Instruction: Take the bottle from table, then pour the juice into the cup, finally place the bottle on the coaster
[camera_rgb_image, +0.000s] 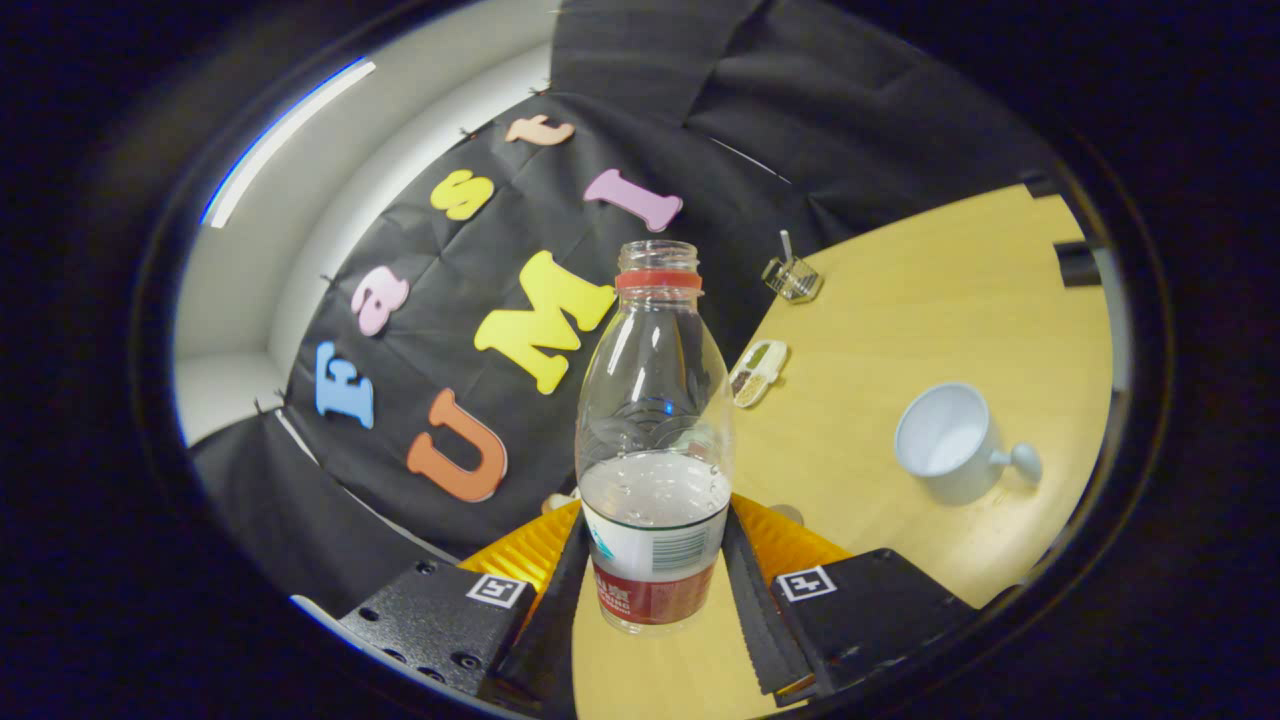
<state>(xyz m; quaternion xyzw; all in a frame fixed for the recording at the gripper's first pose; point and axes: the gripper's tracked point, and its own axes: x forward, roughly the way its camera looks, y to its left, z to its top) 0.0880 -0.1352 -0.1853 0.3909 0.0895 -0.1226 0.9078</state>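
A clear plastic bottle (653, 440) with a red neck ring, no cap and a white and red label stands between my fingers, held above the wooden table (900, 330). A little clear liquid fills its lower part. My gripper (652, 560) is shut on the bottle, both fingers pressing its labelled lower body. The view is tilted. A white cup (948, 442) with a round-knobbed handle sits on the table beyond the fingers, to the right of the bottle, its opening facing me.
A small white tray (757, 372) with divided sections lies on the table just behind the bottle. Farther back near the wall stands a small clear holder (792, 277). The booth's black cloth wall rises behind the bottle.
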